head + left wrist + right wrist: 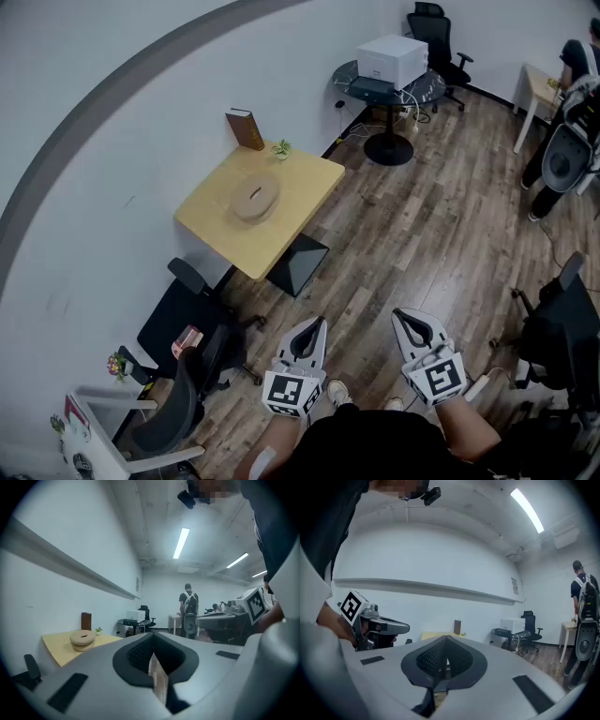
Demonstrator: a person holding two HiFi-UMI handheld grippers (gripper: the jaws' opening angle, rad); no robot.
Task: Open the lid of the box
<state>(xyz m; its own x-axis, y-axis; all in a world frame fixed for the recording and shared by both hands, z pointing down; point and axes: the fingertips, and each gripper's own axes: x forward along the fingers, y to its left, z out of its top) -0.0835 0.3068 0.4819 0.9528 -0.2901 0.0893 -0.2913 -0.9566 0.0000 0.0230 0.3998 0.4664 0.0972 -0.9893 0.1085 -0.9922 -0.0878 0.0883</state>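
A round tan wooden box point(255, 199) with its lid on rests in the middle of a yellow table point(211, 211) against the white wall, far ahead of me. The left gripper view shows the box point(82, 639) small at the left. My left gripper point(318, 322) and right gripper point(399, 315) are held side by side low in the head view, above the wooden floor and well short of the table. Both have their jaws together with nothing between them. In its own view the left gripper point(152, 638) is level, as is the right gripper point(446, 640).
A brown book-like block point(245, 128) and a tiny plant point(281, 148) stand at the table's far edge. A black office chair point(184, 330) sits near its left end. A round dark table with a white printer point(391, 59) is behind; a person point(574, 112) stands far right.
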